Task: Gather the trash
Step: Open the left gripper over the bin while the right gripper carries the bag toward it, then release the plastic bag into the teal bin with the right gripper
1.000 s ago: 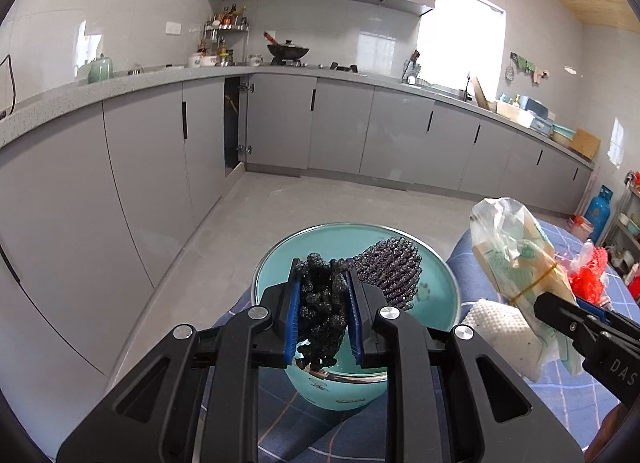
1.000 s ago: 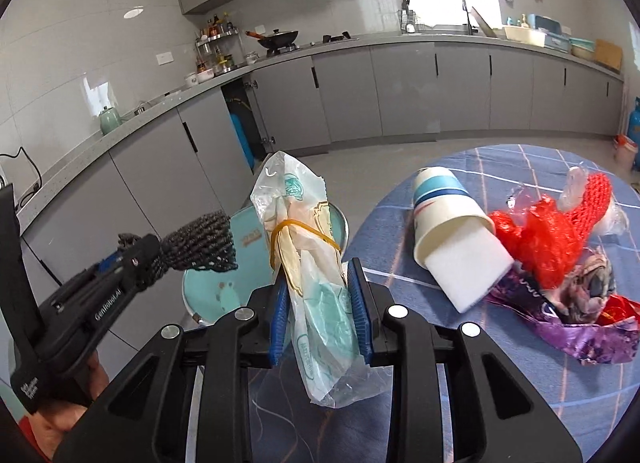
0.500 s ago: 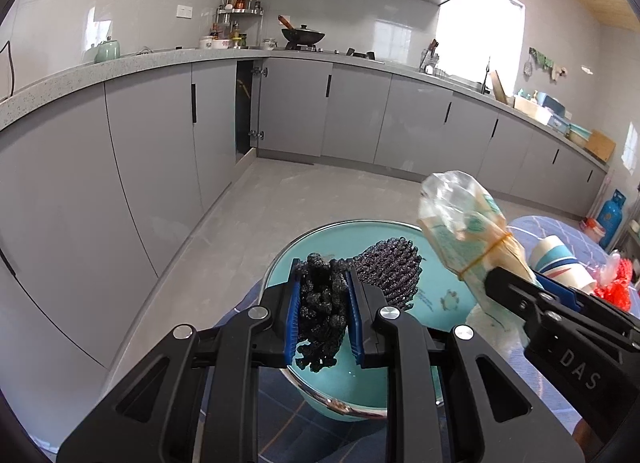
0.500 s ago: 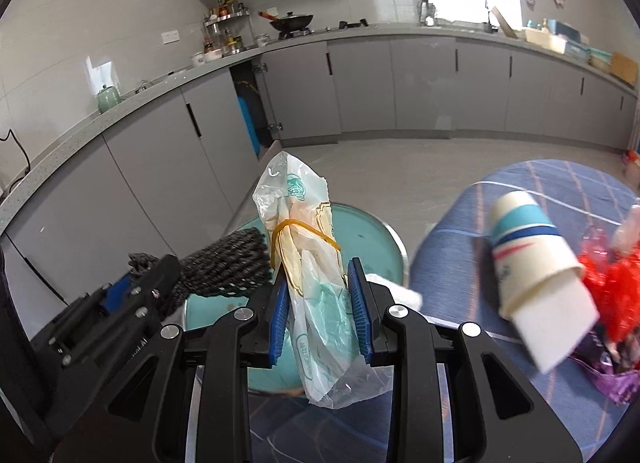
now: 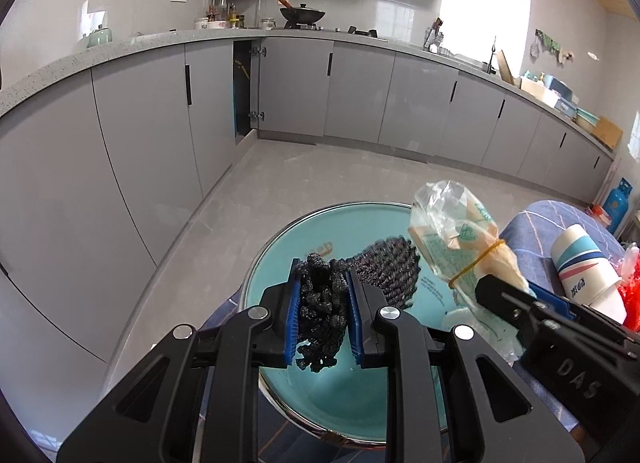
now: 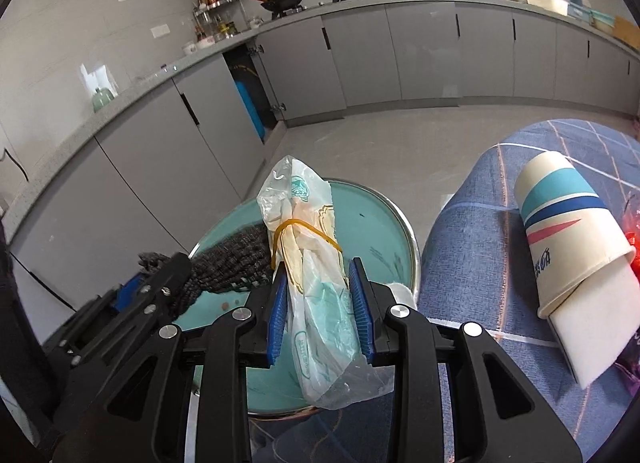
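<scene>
Grey kitchen cabinets back a teal basin; a paper cup lies just beside it. Above the basin, left gripper clamps black netting, right gripper clamps a banded plastic bag.

The scourer and bag hang over the basin, scourer leftmost; the cup lies right, on the table.

One teal basin, one dark scourer, one banded plastic bag, one paper cup

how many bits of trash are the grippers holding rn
2: a dark scrubber in the left gripper, a banded plastic bag in the right gripper, both over the teal basin.
</scene>
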A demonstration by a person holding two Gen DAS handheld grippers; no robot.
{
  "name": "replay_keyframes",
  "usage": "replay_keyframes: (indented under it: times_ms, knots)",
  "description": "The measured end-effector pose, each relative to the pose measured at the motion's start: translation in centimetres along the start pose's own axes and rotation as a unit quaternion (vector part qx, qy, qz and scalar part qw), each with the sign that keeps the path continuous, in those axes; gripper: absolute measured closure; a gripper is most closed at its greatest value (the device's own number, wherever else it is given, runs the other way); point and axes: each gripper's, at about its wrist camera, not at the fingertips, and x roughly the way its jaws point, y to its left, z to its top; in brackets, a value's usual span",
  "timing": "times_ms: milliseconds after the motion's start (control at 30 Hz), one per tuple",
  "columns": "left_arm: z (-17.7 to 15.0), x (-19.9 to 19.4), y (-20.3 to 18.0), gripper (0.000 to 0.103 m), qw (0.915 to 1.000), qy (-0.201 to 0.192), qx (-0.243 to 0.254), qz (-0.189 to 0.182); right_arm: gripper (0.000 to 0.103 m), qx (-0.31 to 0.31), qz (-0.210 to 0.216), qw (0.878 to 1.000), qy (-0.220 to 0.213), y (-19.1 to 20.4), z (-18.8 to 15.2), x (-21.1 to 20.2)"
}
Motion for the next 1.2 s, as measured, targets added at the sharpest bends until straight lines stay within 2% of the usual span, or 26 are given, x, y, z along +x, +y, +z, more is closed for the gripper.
replay_keyframes:
  times_ms: [233, 300, 333, 367, 400, 667, 867, 1033, 1200]
  knots:
    - [-0.4, 0.2, 0.3, 0.082, 1.0000, 0.002, -0.006, -0.001, 0.072, 0.029, 0.058, 0.998, -0.015, -1.1, -0.2, -0.8]
    - [-0.3, 0.4, 0.2, 0.078, 1.0000, 0.002, -0.003, -0.002, 0.064, 0.025, 0.056, 0.998, -0.021, -1.0, -0.1, -1.0]
    - [-0.2, 0.5, 0.2, 0.073, 1.0000, 0.001, -0.003, 0.000, 0.052, 0.027, 0.056, 0.998, -0.025, -1.1, -0.1, -1.1]
    - [-0.2, 0.5, 0.3, 0.053, 1.0000, -0.001, -0.004, 0.003, 0.048, 0.030, 0.055, 0.998, -0.031, -1.1, 0.0, -1.2]
    - [-0.3, 0.3, 0.5, 0.040, 0.9999, -0.006, -0.007, 0.009, 0.048, 0.031, 0.053, 0.997, -0.035, -1.1, 0.0, -1.3]
    - [-0.3, -1.0, 1.7, 0.035, 0.9992, -0.019, -0.009, 0.034, 0.048, 0.030, 0.003, 0.998, -0.063, -1.8, -0.5, -2.4]
    - [-0.6, -2.1, 3.4, 0.033, 0.9980, -0.023, -0.020, 0.055, 0.048, 0.034, -0.036, 0.994, -0.099, -3.1, -1.1, -5.6]
    - [-0.6, -2.8, 3.9, 0.033, 0.9976, -0.025, -0.022, 0.060, 0.048, 0.016, -0.062, 0.994, -0.091, -4.1, -2.6, -7.5]
    - [-1.3, -3.5, 2.7, 0.033, 0.9984, -0.020, -0.014, 0.050, 0.048, 0.034, -0.075, 0.995, -0.064, -5.8, -4.3, -8.4]
